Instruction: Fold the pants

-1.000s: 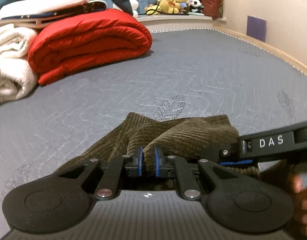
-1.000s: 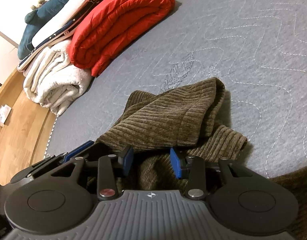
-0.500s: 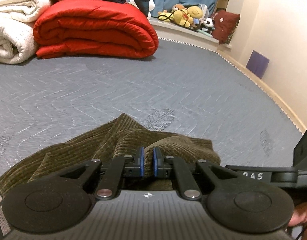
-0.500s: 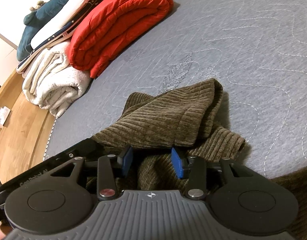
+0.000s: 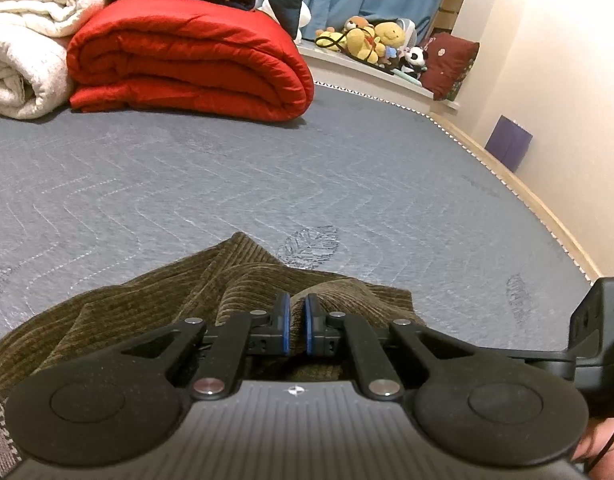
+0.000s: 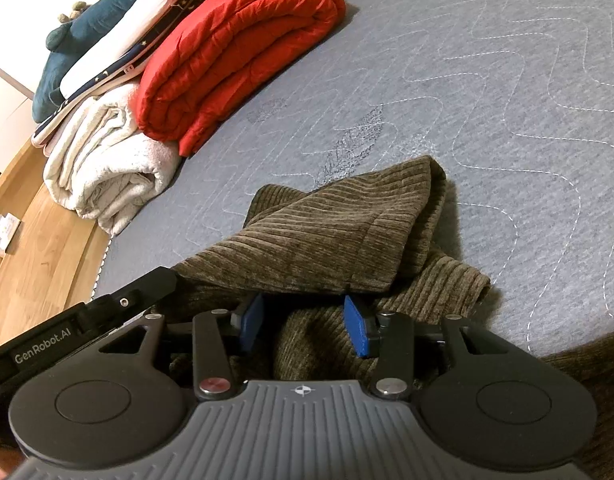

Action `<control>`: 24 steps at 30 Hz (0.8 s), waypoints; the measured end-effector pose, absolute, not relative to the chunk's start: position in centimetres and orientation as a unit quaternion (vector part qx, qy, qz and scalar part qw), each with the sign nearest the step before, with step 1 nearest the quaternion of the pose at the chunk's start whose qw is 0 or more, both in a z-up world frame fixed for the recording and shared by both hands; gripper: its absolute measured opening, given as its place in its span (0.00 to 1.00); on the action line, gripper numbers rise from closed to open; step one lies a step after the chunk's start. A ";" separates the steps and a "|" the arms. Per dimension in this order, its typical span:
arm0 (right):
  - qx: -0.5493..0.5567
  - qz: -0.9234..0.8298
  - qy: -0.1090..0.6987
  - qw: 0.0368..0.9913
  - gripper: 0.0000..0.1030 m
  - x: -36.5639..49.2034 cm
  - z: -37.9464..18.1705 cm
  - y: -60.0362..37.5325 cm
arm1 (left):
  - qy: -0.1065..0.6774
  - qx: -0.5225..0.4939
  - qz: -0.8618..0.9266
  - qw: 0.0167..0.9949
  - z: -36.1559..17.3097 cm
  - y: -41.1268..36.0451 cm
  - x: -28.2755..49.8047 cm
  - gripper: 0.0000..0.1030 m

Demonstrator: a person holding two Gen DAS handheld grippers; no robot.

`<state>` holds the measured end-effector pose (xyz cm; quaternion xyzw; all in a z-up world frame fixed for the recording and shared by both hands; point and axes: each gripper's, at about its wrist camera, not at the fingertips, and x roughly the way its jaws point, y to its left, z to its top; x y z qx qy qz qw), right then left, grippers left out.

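Right up close, the left gripper (image 5: 295,322) is pinching a ridge of the brown corduroy pants (image 5: 155,304), its blue pads (image 5: 283,322) squeezed tight on the fabric between them. The right gripper (image 6: 303,326) is sitting just beside it over the same heap, jaws standing apart with cloth bunched in the gap, and whether its blue pads (image 6: 357,330) are pressing on that cloth is not clear. The left tool's black arm (image 6: 87,320) is poking into the right camera's lower left corner.

The pants (image 6: 331,228) are lying crumpled on the near part of the grey quilted mattress (image 5: 347,168), one folded flap draped over the rest.

Moving further out, open mattress is stretching away. Well beyond the pants, a folded red duvet (image 5: 187,56) is sitting against a rolled white blanket (image 5: 23,56), with a pillow and a teal plush stacked on top. At the far end, stuffed toys (image 5: 371,40) are crowding a ledge beside a dark red cushion (image 5: 447,64).
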<state>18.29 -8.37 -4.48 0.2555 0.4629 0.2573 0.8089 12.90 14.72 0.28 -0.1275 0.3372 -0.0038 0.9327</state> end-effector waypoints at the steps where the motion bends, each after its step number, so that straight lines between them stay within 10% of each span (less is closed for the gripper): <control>1: 0.255 0.257 0.463 0.809 0.46 18.3 -4.5 -8.3 | 0.337 -0.129 -0.006 0.933 0.3 14.7 12.9 0.07; 24: 0.258 0.257 0.459 0.811 0.47 18.4 -4.8 -8.1 | 0.309 -0.122 -0.083 0.940 2.4 13.0 12.1 0.00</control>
